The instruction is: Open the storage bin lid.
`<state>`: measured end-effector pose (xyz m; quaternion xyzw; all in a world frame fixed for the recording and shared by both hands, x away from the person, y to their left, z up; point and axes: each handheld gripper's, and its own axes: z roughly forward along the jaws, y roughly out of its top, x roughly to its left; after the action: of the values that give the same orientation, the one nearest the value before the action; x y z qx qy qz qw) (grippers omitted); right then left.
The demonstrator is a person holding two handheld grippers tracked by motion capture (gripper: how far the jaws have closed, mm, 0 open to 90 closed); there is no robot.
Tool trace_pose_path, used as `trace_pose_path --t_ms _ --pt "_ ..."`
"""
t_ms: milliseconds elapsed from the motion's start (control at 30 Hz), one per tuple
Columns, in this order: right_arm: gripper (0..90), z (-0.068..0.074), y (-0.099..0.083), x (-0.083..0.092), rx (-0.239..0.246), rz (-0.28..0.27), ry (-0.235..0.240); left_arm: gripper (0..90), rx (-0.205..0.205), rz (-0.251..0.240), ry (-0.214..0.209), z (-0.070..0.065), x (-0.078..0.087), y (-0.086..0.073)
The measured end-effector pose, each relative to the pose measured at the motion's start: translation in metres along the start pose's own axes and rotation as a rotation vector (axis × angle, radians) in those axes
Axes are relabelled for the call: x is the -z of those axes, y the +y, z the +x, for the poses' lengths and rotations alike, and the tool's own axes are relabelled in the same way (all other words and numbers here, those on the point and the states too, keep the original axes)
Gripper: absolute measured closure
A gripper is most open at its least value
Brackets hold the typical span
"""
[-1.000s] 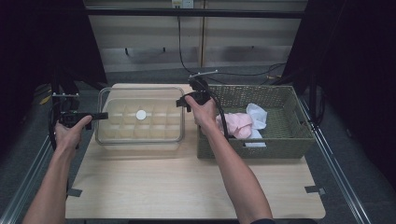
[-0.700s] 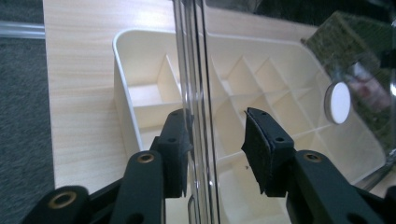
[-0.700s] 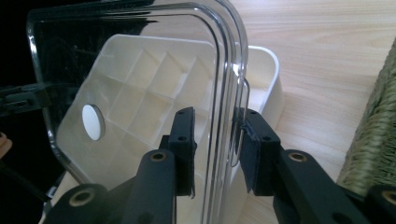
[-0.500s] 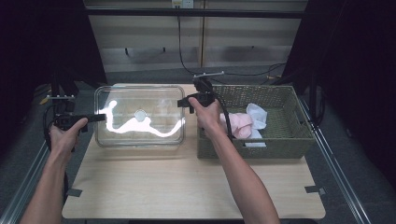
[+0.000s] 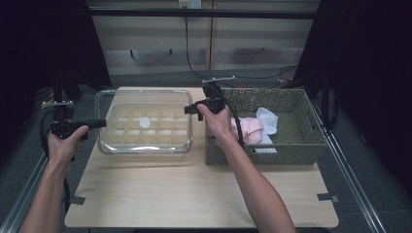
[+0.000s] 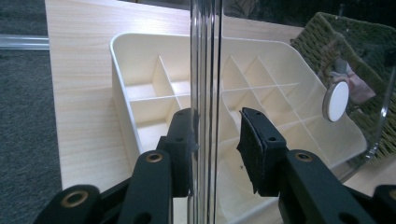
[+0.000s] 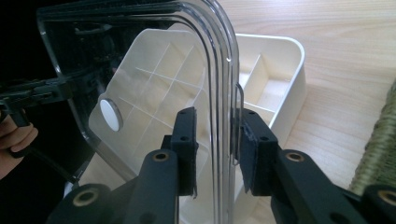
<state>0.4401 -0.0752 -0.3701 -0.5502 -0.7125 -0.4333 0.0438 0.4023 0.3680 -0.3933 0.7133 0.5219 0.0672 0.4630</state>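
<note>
I hold a clear lid above the white divided tray on the desk. My left hand-held gripper and right hand-held gripper each pinch an opposite rim. The lid looks light, stiff and slippery.

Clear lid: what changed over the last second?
Both grippers, left and right, have been closing their fingers on the clear lid, one at each end, and lifted it slightly off the divided tray. Tray, basket and pink cloth stayed put.
</note>
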Motion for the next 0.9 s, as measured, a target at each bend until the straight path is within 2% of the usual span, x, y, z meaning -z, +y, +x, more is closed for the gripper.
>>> trace_pose_path --t_ms 400,533,900 --pt "70.4 0.009 -0.011 0.008 0.027 0.004 0.020 66.2 0.001 -0.002 -0.001 -0.005 0.012 -0.011" --pt "70.6 0.011 -0.017 0.011 0.034 0.009 0.030 66.1 0.003 -0.018 -0.001 -0.009 0.018 -0.015" --pt "70.7 0.014 -0.028 0.014 0.034 0.012 0.030 65.8 0.001 -0.016 0.015 -0.015 0.022 -0.023"
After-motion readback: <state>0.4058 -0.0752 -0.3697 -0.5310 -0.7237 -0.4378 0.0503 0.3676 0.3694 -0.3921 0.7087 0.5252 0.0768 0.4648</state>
